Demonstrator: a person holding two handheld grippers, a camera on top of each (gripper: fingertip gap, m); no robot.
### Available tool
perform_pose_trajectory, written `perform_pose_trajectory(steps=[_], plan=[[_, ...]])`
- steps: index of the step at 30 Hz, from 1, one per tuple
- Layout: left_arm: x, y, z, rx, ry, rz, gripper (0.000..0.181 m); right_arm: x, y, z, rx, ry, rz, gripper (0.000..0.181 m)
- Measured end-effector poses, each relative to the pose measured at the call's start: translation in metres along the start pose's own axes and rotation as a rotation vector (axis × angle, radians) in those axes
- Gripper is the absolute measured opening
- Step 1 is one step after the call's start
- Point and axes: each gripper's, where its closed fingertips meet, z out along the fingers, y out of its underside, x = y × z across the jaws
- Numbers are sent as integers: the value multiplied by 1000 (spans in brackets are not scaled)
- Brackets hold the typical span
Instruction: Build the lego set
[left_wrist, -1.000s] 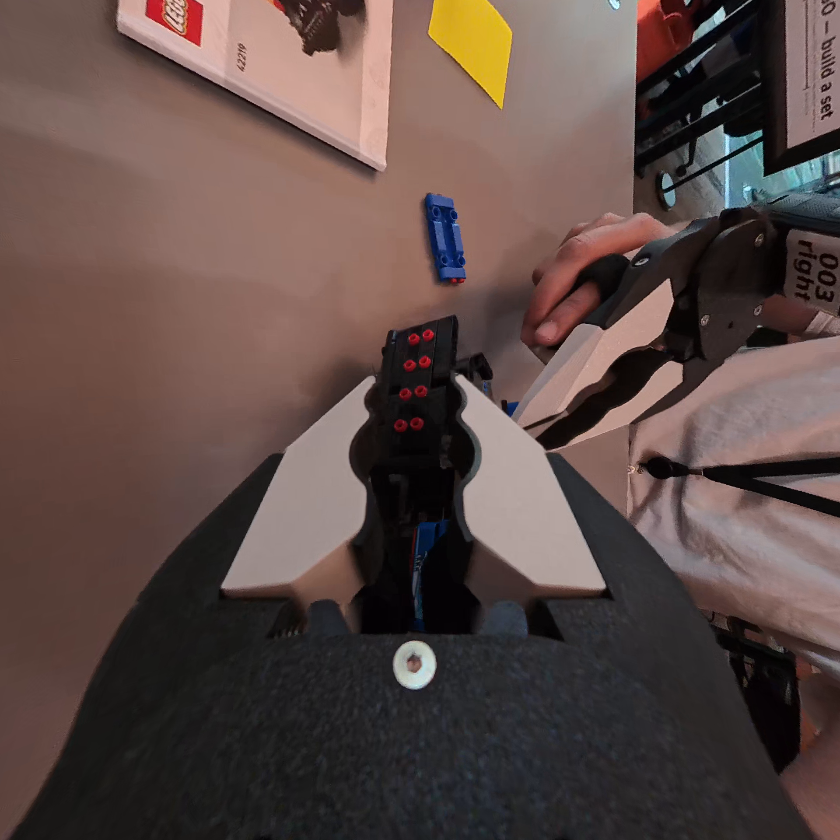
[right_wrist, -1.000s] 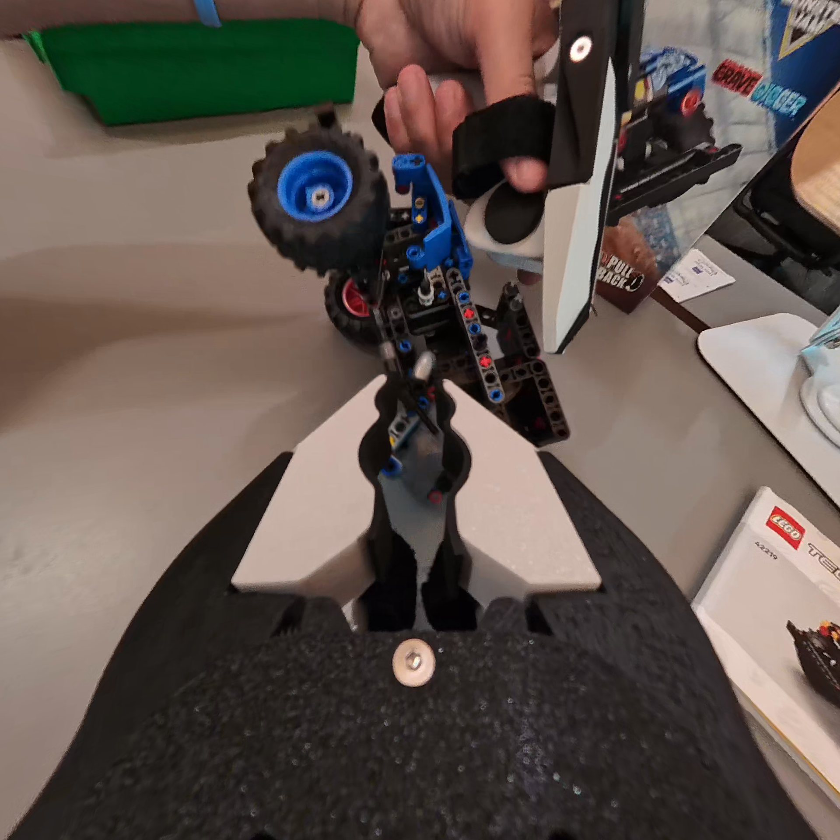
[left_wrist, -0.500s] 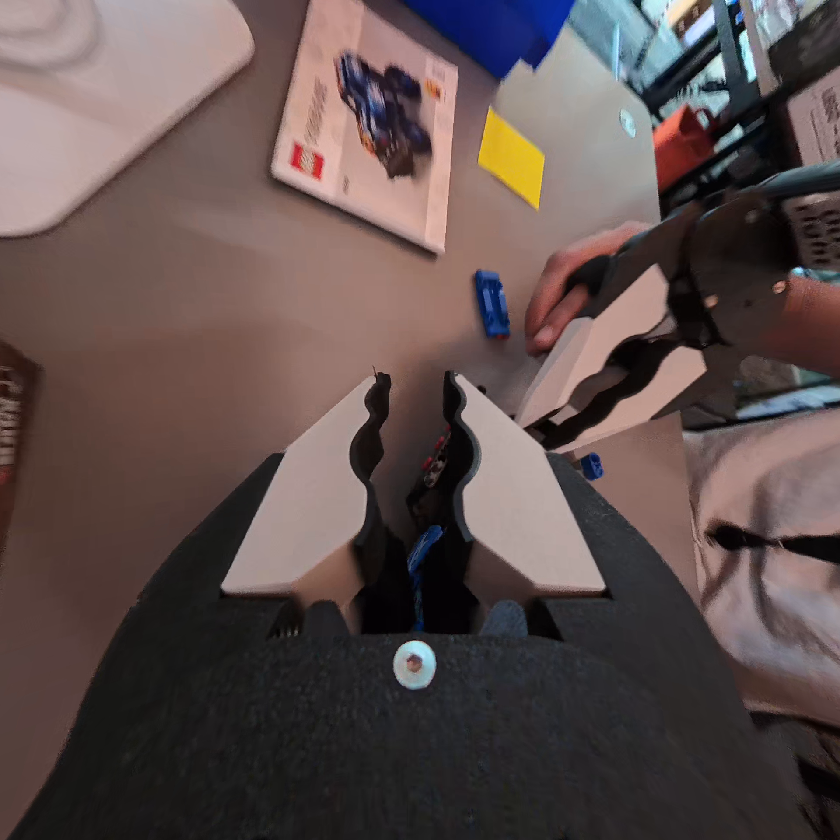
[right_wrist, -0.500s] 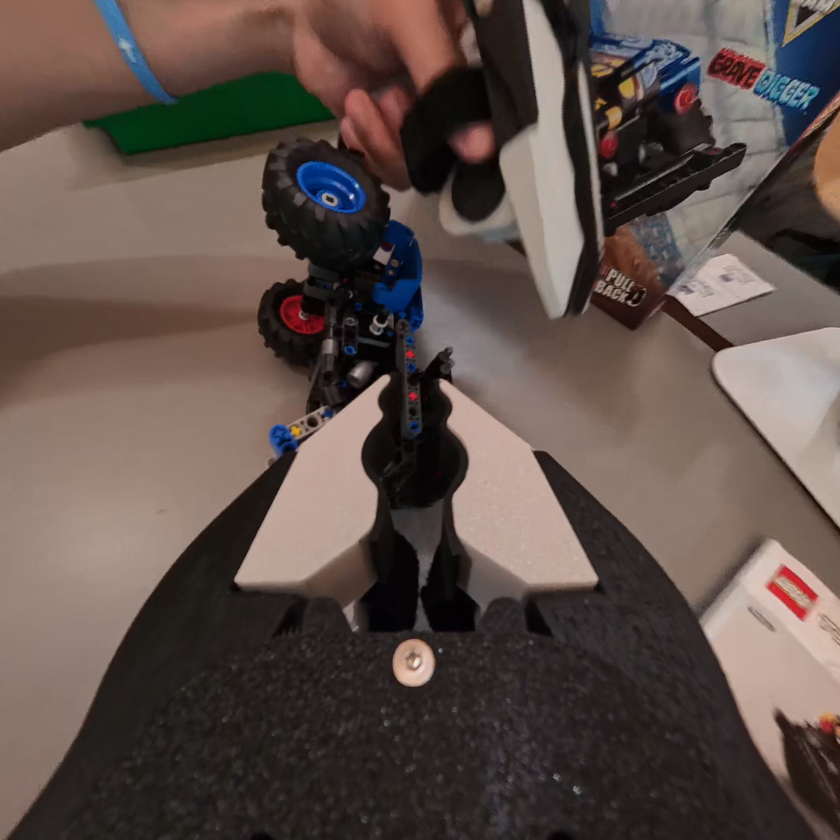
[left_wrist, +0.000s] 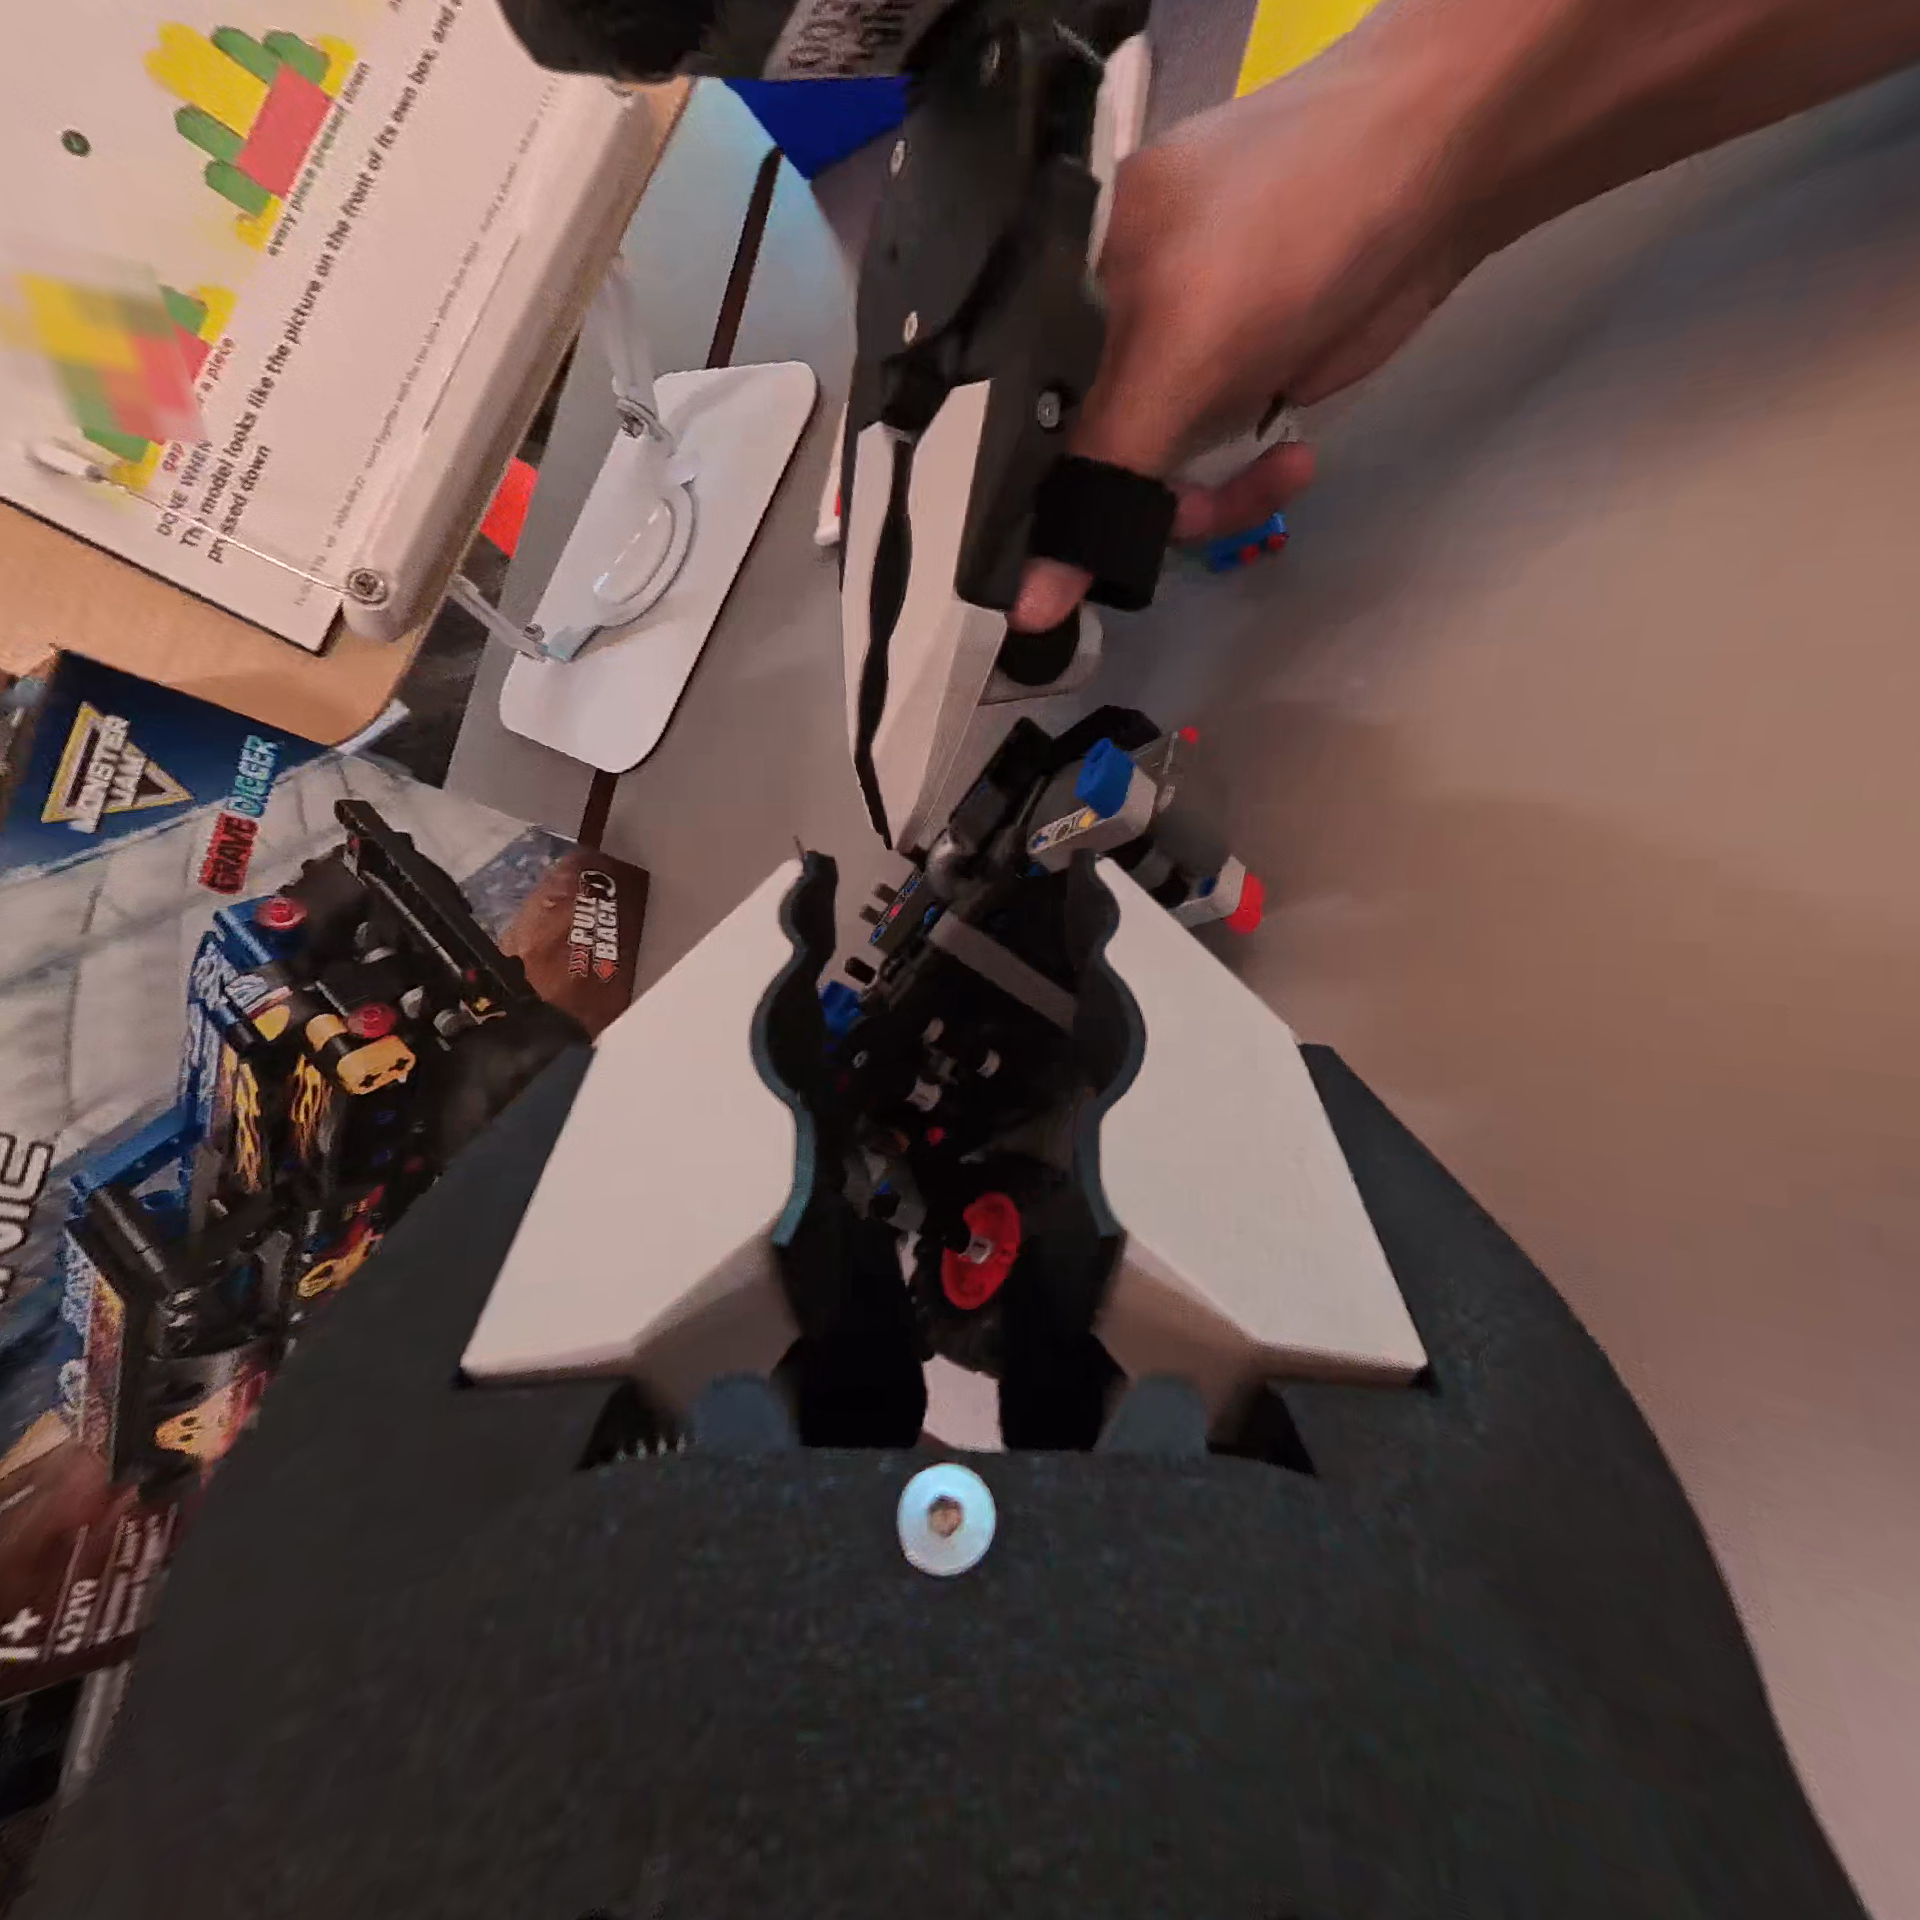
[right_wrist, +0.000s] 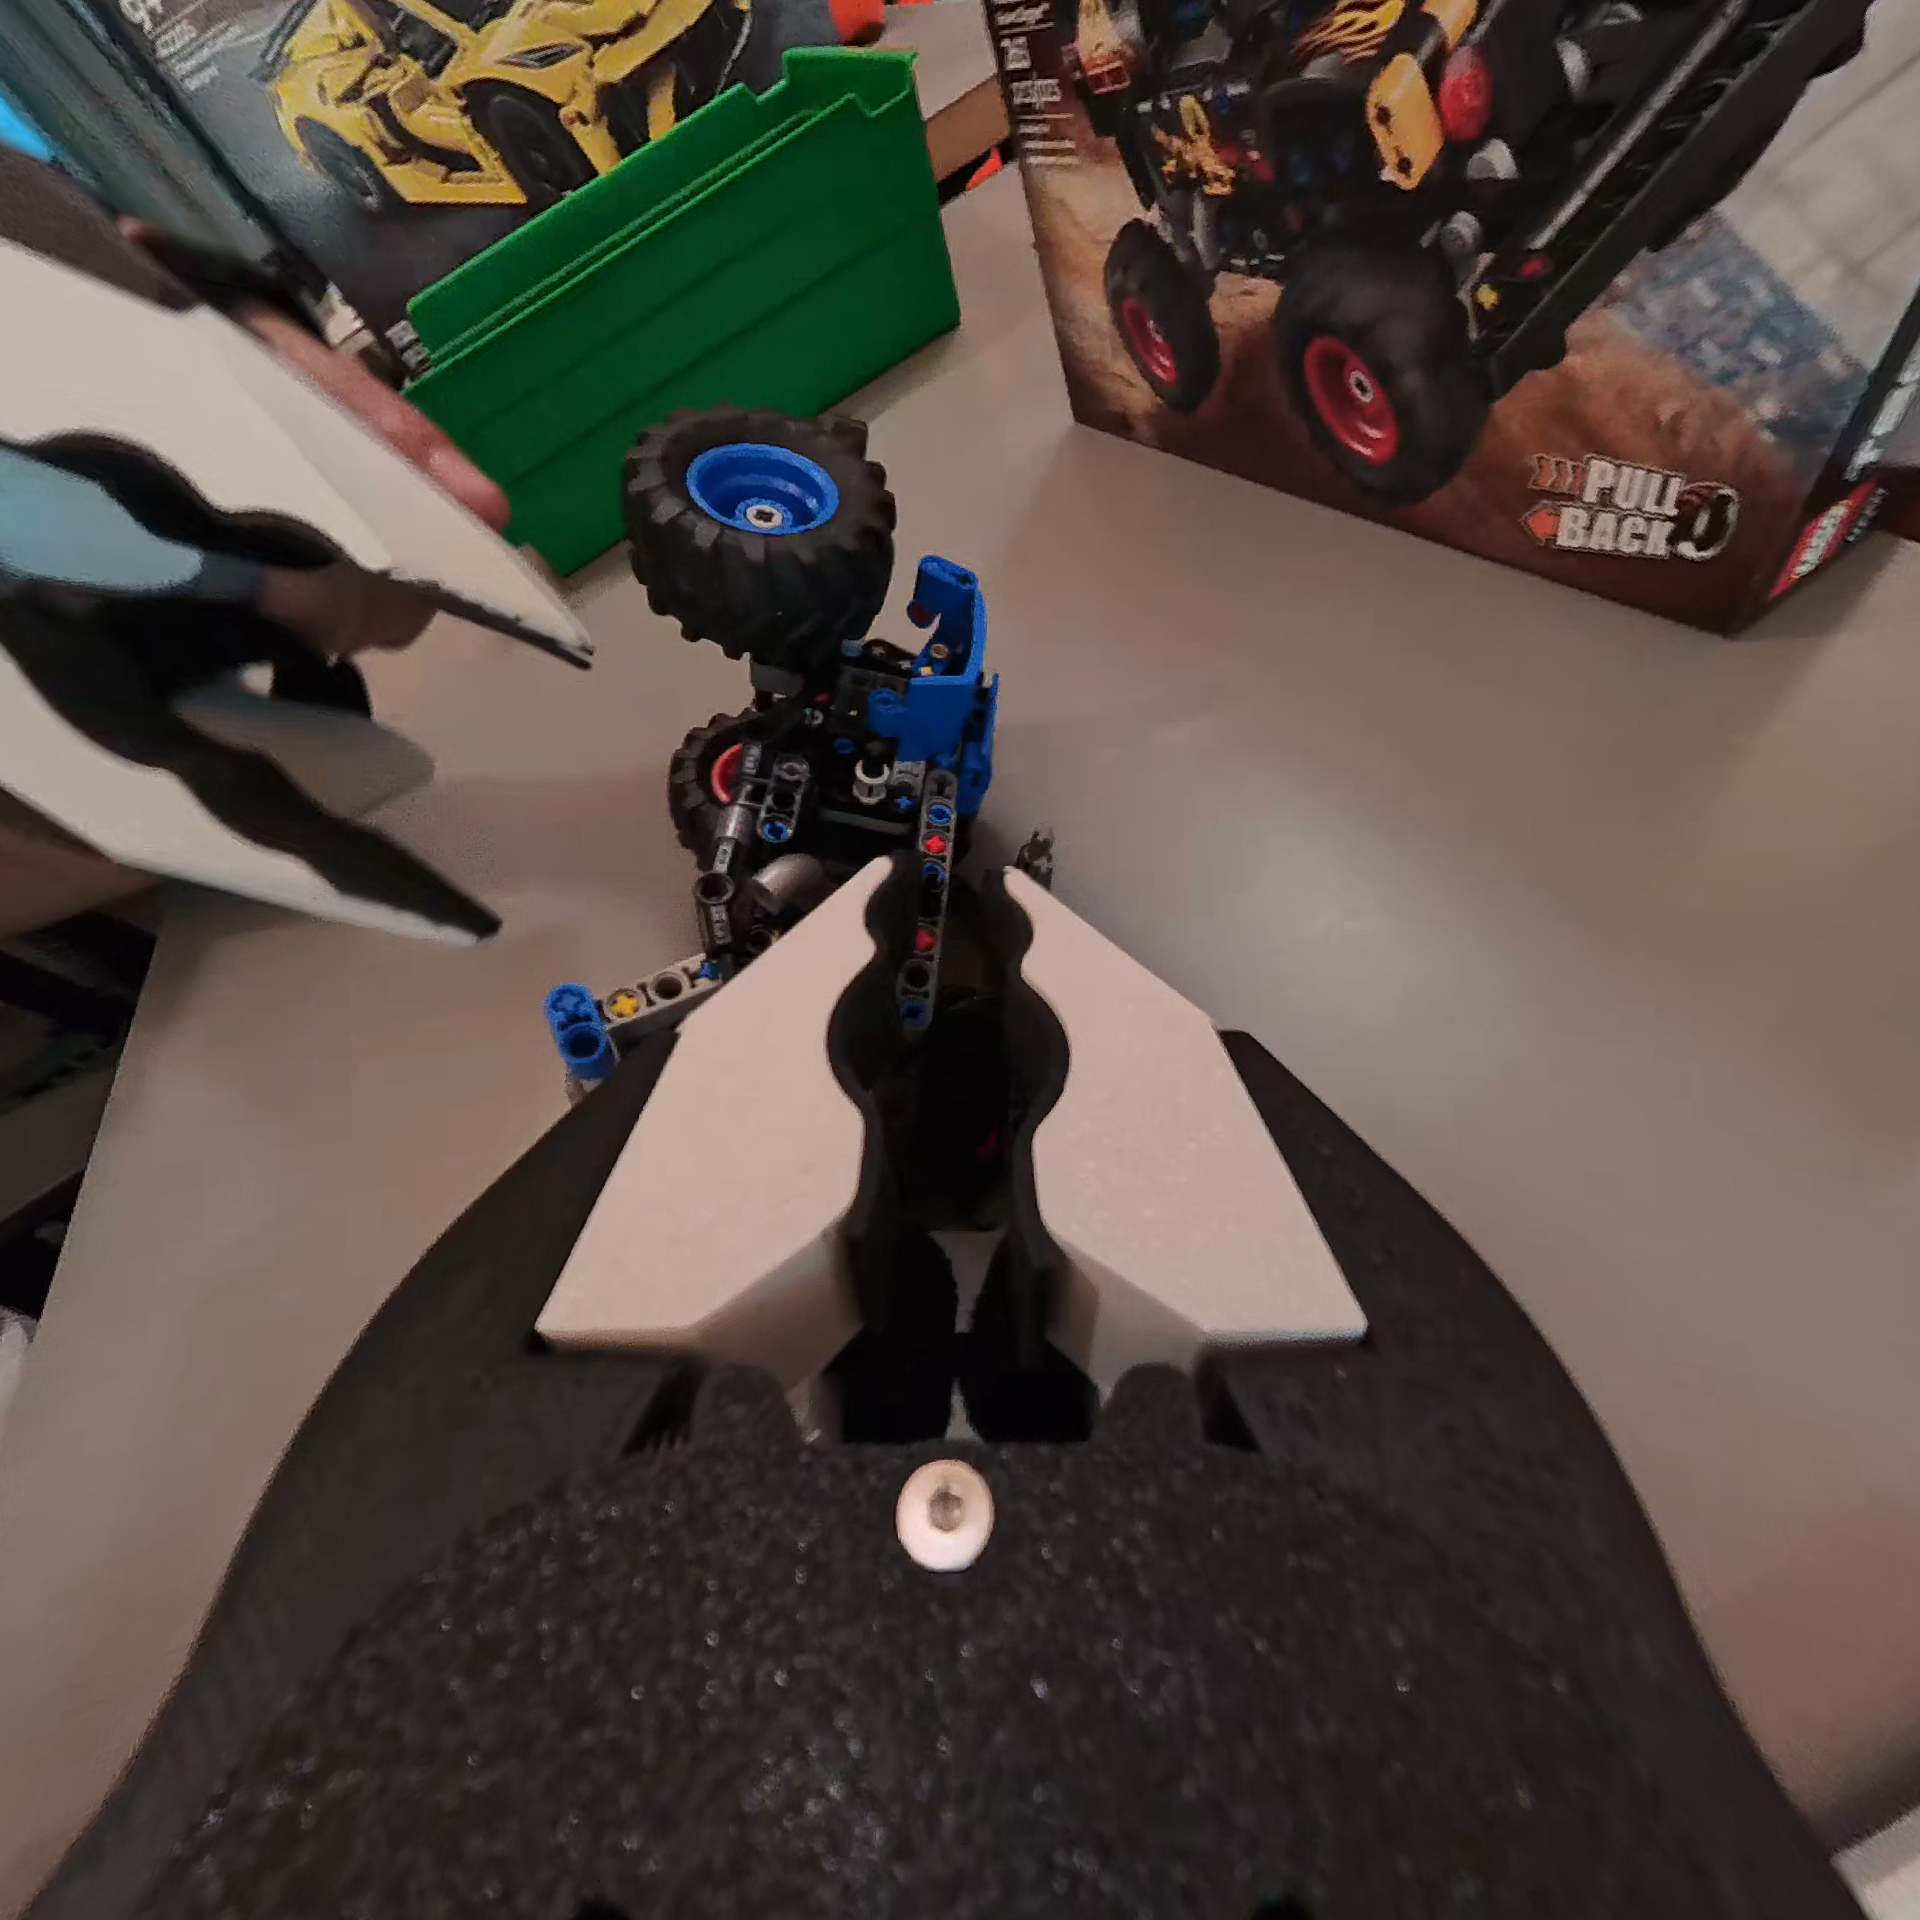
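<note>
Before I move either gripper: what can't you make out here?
- Right wrist view: whether the right gripper pinches the black beam of the truck model; its fingers hide the contact.
- Left wrist view: whether the left gripper touches the model; deep shadow between its fingers.
- Left wrist view: the small blue piece, half hidden behind the hand.
- Right wrist view: the left gripper, blurred and cut off by the left edge.

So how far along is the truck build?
Done: truck has a blue wheel and a red wheel on. In hand: right gripper shut on its beam, left gripper open over it. Left: a blue piece lies loose on the table.
</note>
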Motion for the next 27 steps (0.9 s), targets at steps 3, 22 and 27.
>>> perform_pose_trajectory(steps=[3,22,27], plan=[[7,13,11,-18,12,-30,60,2,6,0,-20,-14,43,13],[1,31,33,-26,-109,82,24,-5,3,11,-14,-99,86,8],[1,31,33,-19,-105,93,22,-3,3,10,-28,-80,69,3]])
